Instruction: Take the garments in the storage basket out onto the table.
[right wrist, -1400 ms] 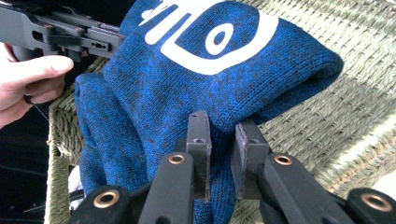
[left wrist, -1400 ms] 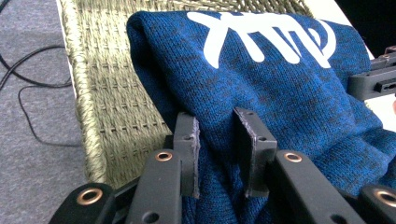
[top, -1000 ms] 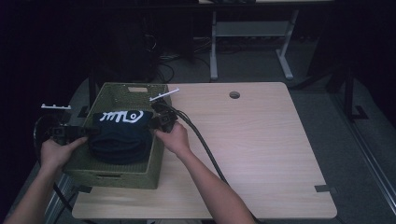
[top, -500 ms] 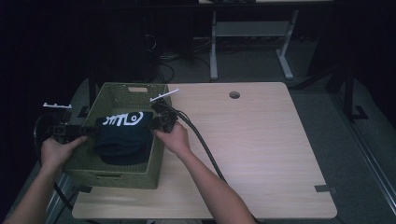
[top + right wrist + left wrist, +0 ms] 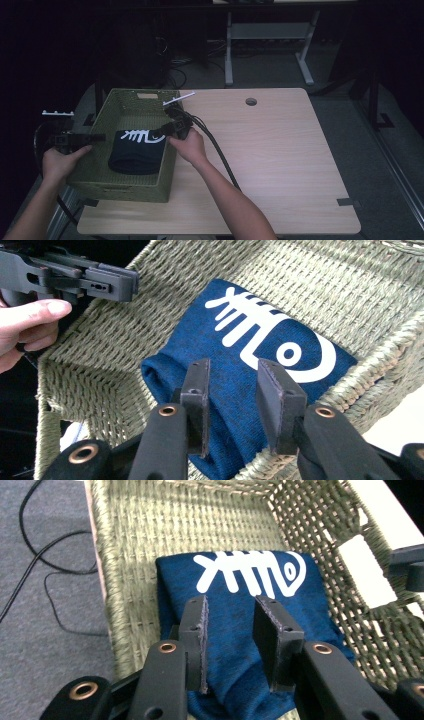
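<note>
The folded navy cloth (image 5: 136, 151) with its white fish-bone print lay on the floor of the green woven basket (image 5: 112, 186), which stood at the left end of the desk (image 5: 280, 165). The left hand-held gripper (image 5: 98, 136) sat at the basket's left rim and the right hand-held gripper (image 5: 162, 132) at its right rim, the cloth between them. Both had just been opening; each stood part open with the pads clear of the fabric, gripping nothing. In both gripper views the jaws covered the cloth's near edge, and the high view was too dim to show its folds
</note>
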Demonstrator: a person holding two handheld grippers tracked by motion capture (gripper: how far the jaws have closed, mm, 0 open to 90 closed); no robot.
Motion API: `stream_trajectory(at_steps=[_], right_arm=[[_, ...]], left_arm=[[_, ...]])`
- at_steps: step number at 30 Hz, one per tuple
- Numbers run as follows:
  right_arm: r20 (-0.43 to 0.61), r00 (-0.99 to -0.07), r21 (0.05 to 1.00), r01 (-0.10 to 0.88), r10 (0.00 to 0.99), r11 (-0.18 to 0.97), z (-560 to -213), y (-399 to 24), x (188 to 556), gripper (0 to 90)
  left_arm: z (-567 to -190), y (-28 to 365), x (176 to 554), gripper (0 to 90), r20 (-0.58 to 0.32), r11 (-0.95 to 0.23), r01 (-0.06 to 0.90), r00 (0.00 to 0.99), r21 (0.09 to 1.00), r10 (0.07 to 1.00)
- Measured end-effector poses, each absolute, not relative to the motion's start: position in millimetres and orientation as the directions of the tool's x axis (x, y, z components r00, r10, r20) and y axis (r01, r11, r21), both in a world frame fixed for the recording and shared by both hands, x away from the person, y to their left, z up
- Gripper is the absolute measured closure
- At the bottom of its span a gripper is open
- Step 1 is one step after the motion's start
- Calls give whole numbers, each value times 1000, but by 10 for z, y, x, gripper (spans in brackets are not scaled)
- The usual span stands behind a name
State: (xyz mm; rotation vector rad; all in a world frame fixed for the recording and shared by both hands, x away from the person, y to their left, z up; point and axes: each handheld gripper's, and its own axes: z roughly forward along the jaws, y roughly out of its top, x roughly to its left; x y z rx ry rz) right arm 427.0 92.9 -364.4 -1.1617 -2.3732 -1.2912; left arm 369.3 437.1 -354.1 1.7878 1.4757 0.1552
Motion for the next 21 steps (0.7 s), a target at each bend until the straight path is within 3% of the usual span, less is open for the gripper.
stream_trajectory(at_steps=[21], right_arm=[[546,-685,651,709,482,271,-3506,606,4251,553]], left_arm=[[-3300,4190,3370,531,-347,21,721,308,693,886]])
